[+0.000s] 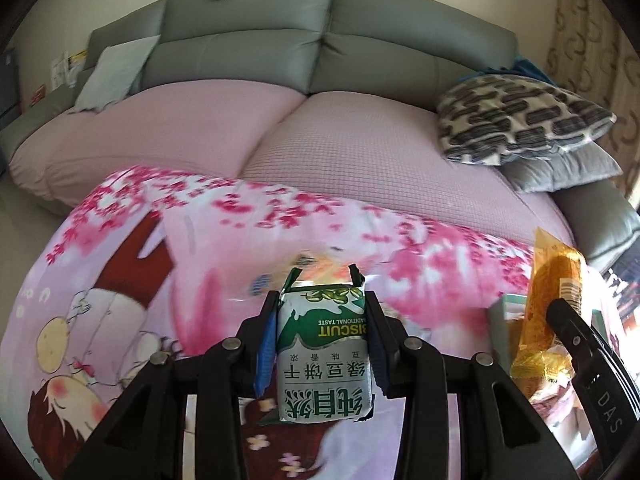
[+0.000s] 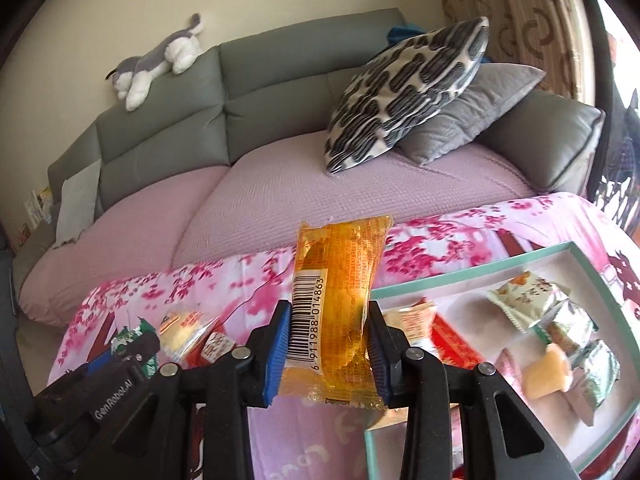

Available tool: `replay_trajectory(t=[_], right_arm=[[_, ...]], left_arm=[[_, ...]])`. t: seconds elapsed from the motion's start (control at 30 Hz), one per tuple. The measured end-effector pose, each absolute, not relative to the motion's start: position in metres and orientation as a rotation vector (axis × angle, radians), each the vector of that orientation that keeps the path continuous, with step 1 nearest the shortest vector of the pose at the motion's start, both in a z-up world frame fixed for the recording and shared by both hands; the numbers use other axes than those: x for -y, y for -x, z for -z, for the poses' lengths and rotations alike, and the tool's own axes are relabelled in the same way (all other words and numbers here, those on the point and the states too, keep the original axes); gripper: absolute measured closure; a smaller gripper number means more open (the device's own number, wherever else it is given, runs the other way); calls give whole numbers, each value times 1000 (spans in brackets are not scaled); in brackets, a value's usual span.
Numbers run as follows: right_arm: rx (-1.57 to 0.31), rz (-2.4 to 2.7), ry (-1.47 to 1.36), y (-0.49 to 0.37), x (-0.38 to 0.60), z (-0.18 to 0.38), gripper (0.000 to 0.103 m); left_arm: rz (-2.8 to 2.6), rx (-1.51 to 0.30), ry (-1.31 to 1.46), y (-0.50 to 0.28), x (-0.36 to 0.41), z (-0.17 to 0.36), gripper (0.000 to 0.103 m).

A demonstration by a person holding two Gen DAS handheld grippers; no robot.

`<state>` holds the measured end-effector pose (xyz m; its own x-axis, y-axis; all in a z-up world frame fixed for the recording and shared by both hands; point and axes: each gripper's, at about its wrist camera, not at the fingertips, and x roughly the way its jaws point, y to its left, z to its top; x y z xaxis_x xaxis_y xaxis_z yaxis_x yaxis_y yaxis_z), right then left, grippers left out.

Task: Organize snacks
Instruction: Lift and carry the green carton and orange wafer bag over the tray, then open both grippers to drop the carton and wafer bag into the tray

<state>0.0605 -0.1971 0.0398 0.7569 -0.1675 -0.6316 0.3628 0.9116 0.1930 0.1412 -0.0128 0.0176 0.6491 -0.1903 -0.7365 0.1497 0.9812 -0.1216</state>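
1. The left gripper [image 1: 325, 312] is pinching a green and white biscuit packet [image 1: 326, 354] between its blue pads, above the pink flowered cloth [image 1: 120, 280].
2. The right gripper [image 2: 329, 336] is clamping an orange snack packet [image 2: 340, 300] with the barcode facing up.
3. The teal-rimmed box [image 2: 460, 270] is lying just to the right, holding several small packets [image 2: 556, 320].
4. More snacks [image 2: 188, 330] are lying on the cloth at the left.

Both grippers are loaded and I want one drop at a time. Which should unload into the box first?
Right. Its hand-held gripper holds the orange packet beside the teal-rimmed box; the left, gripping the green biscuit pack, is farther away.
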Motion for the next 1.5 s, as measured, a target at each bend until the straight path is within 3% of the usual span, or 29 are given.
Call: replay_trajectory(t=[0.53,1.1,1.17,1.23,1.37,1.5], right_arm=[[-622,722,-470,-1,326,-31,64],[-675,852,-619,17,369,3,63],[-675,853,-621,17,370,3,57],[-672,843,-633,17,370,3,42],[-663,825,-625,16,365,-2,36],[-640,794,-603,14,358,-11,20]], left_arm=[[601,-853,-150,-115,191,-23,62],[682,-913,-232,-106,242,2,62],[674,-909,-227,-106,239,1,61],[662,-910,-213,-107,234,-1,58],[628,-898,-179,-111,220,-8,41],[588,-884,-150,-115,202,-15,29]])
